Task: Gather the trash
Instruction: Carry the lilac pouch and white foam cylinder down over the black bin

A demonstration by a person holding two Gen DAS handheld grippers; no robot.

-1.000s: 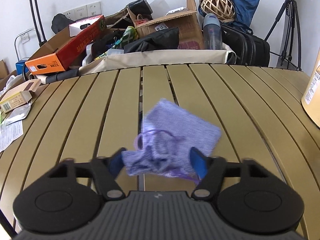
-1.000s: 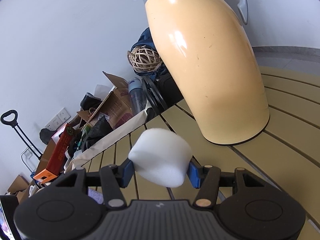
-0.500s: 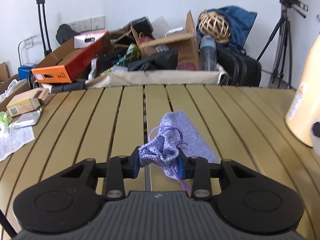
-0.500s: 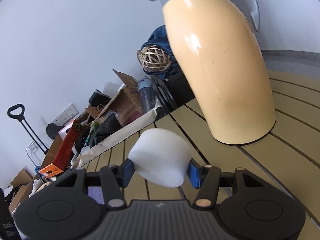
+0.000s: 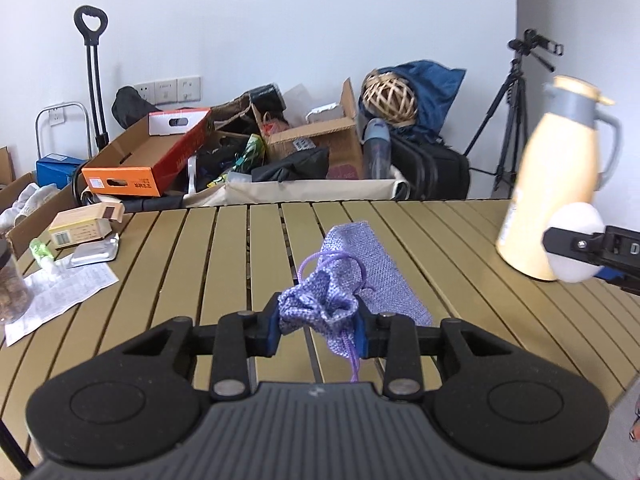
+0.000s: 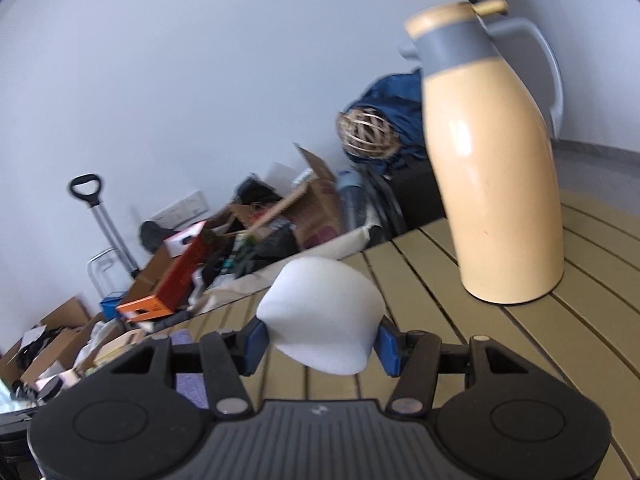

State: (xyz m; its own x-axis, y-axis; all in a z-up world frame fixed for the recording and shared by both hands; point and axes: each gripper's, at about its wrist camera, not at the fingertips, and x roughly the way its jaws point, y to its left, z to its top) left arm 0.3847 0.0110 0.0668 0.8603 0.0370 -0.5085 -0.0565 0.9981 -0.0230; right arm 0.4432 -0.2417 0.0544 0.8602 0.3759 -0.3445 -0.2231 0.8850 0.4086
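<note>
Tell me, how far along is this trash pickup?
Midway. Nothing visibly binned yet. The left tool grips a purple drawstring pouch, the right tool a white foam piece. A leaflet, foil pack and small carton remain on the slatted table.

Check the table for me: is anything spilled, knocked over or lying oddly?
No spill shows. The jug stands upright on the table. The odd spot is the far left edge: a creased paper sheet, a foil pack and a small box lie scattered there. The left gripper holds a purple pouch by its bunched neck.
</note>
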